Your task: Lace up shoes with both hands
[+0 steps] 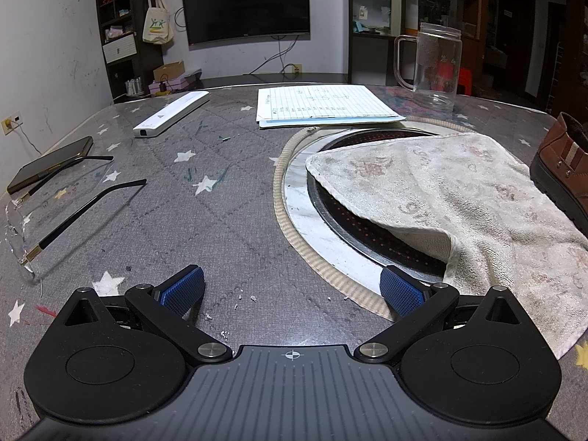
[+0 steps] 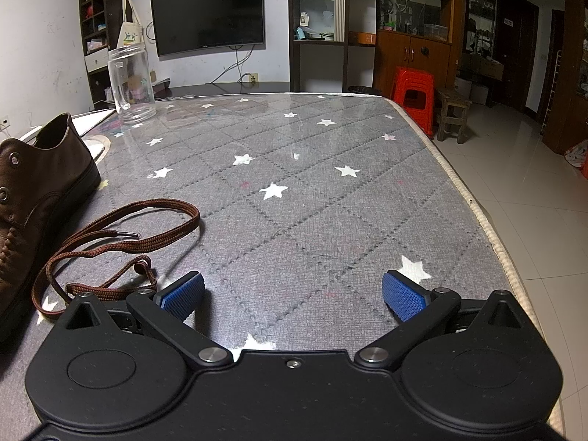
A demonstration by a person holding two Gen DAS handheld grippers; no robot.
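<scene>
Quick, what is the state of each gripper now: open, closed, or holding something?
Left gripper: open, holding nothing, above the table.
Right gripper: open, holding nothing; the brown shoelace lies loose beside it.

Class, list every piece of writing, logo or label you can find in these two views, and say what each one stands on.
Nothing can be read with certainty.
Lined paper: handwritten lines, too small and blurred to read.
Tote bag: coloured logo with small lettering below, unreadable.
Television: tiny brand mark on the lower bezel, unreadable.
Clear jug: faint marks on the wall, unreadable.
Dark door: small sign, unreadable.
</scene>
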